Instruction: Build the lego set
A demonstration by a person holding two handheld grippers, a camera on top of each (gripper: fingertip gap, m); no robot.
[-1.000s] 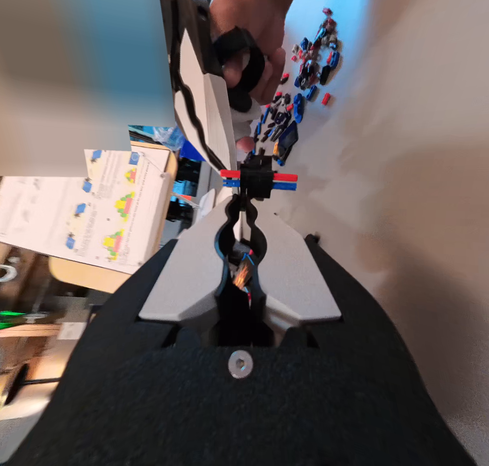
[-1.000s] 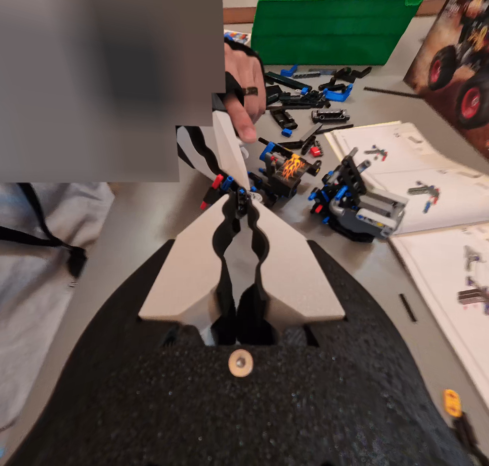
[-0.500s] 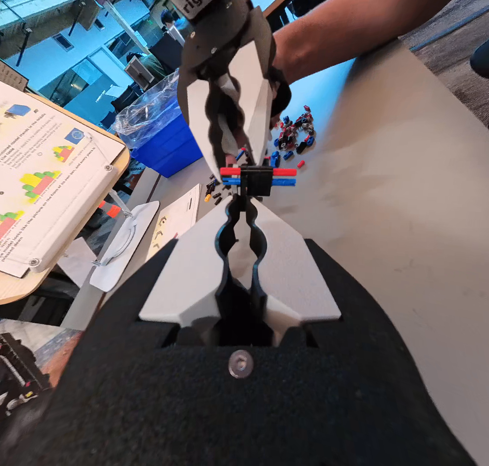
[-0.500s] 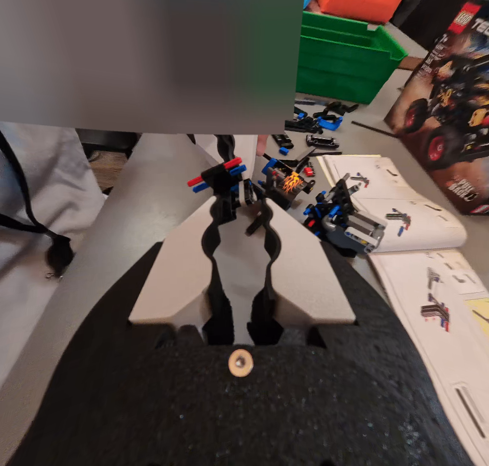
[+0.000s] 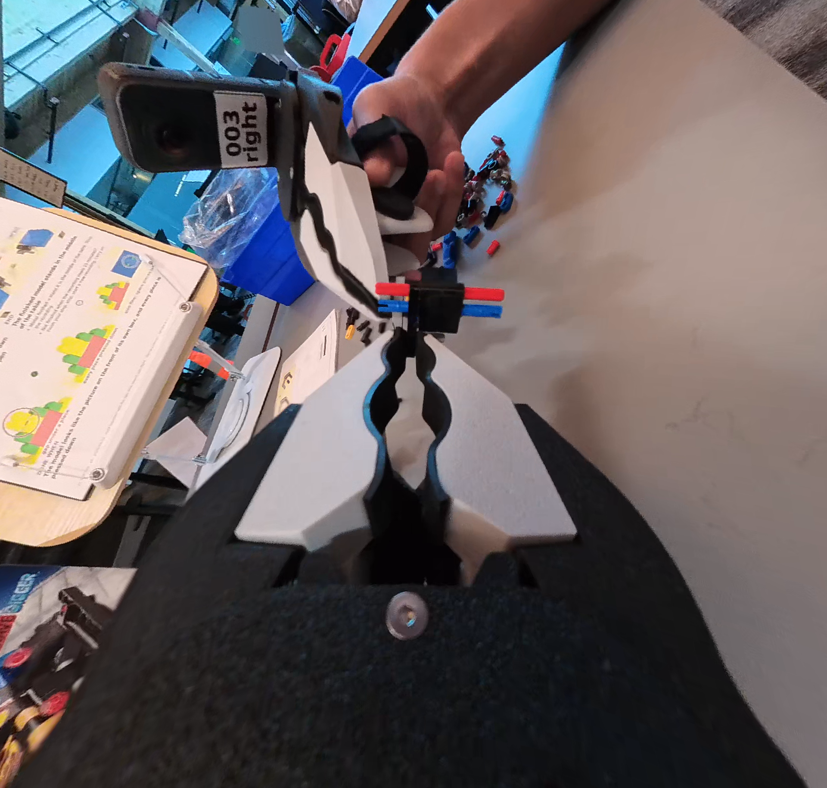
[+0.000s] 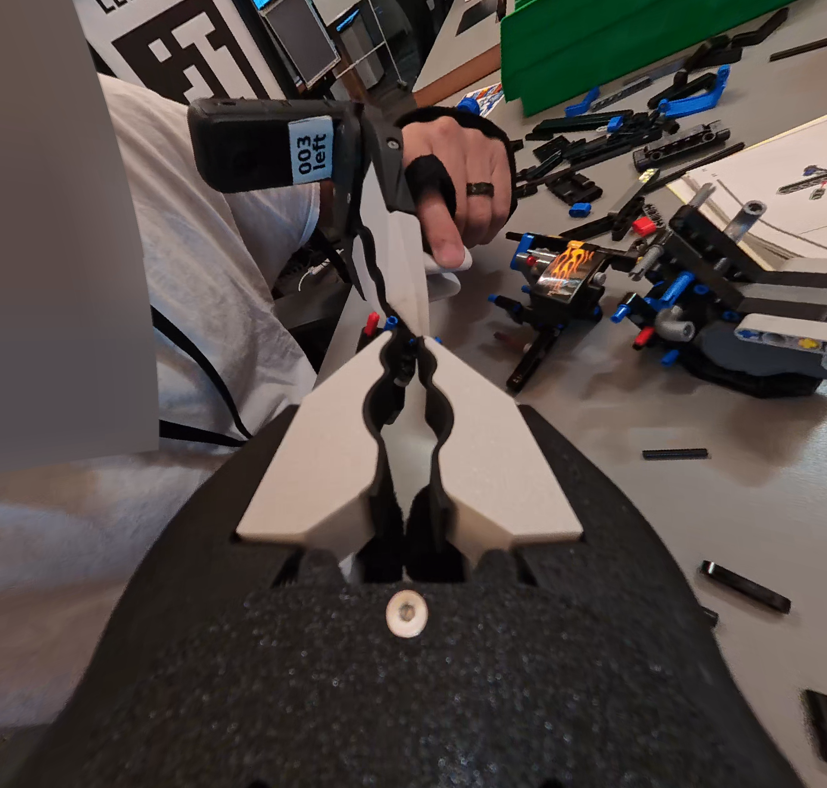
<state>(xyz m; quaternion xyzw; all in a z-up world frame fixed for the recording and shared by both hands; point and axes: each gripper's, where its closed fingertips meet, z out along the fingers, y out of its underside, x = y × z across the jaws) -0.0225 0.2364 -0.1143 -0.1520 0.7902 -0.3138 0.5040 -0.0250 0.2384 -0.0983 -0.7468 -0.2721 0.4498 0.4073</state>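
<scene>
The left gripper (image 5: 409,334) has its jaws clamped on a small black lego assembly (image 5: 436,307) with red and blue pins, held above the counter (image 5: 671,319). The right gripper (image 6: 405,341) meets it tip to tip, jaws pinched on the same piece. A partly built vehicle (image 6: 734,305) sits near loose parts (image 6: 626,140).

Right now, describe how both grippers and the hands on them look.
Each gripper, left gripper and right gripper, has pale wedge fingers with wavy black inner pads, a black textured body and a labelled camera block. Both hands wear black finger loops; the left hand has a dark ring.
</scene>
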